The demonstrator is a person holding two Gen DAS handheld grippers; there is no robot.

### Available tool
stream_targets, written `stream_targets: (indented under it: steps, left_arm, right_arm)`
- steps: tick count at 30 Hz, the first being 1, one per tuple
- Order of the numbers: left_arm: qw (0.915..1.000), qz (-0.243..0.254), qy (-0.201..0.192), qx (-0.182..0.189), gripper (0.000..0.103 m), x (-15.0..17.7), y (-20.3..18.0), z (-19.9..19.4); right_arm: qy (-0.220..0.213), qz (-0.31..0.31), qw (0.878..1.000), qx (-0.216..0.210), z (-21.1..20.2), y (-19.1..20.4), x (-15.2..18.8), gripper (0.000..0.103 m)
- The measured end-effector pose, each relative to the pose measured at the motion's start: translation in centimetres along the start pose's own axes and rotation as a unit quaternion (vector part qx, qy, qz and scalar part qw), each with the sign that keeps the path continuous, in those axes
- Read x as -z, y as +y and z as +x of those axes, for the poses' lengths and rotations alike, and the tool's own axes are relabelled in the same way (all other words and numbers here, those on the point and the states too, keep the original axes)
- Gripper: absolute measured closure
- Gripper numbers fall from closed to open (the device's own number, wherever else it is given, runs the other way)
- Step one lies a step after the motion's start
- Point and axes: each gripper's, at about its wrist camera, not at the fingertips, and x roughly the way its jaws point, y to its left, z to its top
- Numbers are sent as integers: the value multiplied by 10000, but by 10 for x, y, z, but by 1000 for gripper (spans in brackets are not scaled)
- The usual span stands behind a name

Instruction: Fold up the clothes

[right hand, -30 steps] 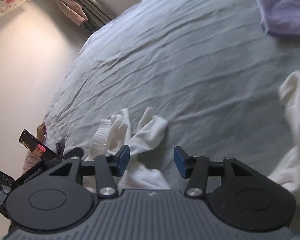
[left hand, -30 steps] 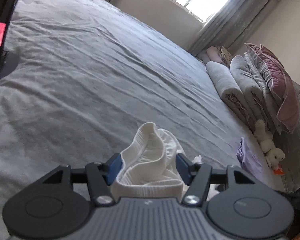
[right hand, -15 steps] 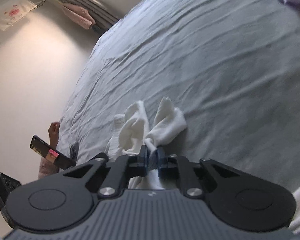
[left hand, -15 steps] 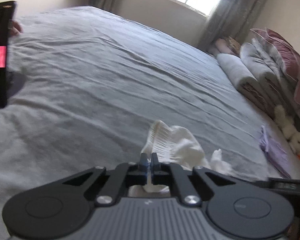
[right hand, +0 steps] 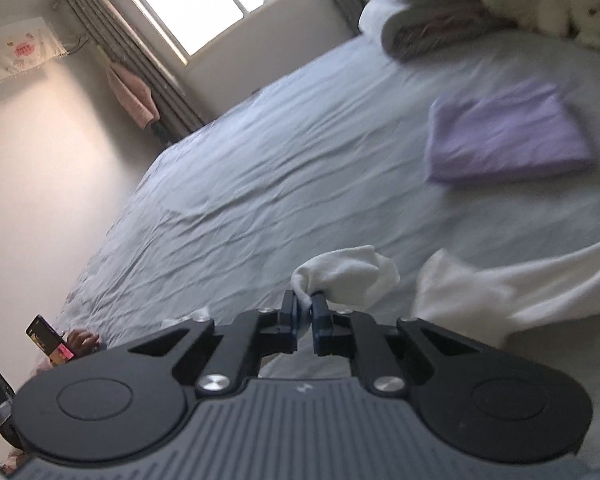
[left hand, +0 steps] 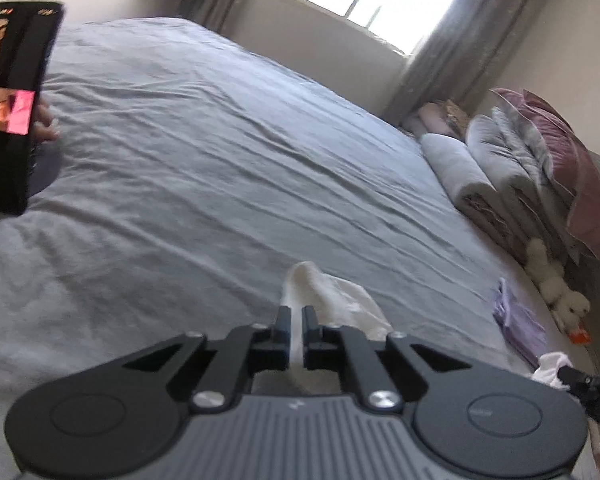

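Grey bed carried everything. Both jaws stood wide a second ago; each closed since. Left hand-held gripper pinched the white garment near the bed's near edge; right hand-held gripper clamped another end, now lifted. Folded purple cloth lay toward the pillow-side edge.

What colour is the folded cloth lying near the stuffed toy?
Light purple. The folded cloth shows best in the right wrist view.
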Motion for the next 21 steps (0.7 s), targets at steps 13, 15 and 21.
stream_targets:
  steps: [13, 15, 21]
  left_arm:
    - [9984, -186, 518, 135, 66, 12, -11, 23]
    - [9985, -131, 531, -17, 71, 14, -15, 29]
    - [9975, 270, 184, -632, 102, 14, -26, 30]
  right_arm:
    - [871, -687, 9938, -68, -27, -18, 32, 94]
    - [1160, -696, 9907, -108, -21, -21, 38, 94]
    - [1669, -952, 9813, -58, -8, -25, 56, 94]
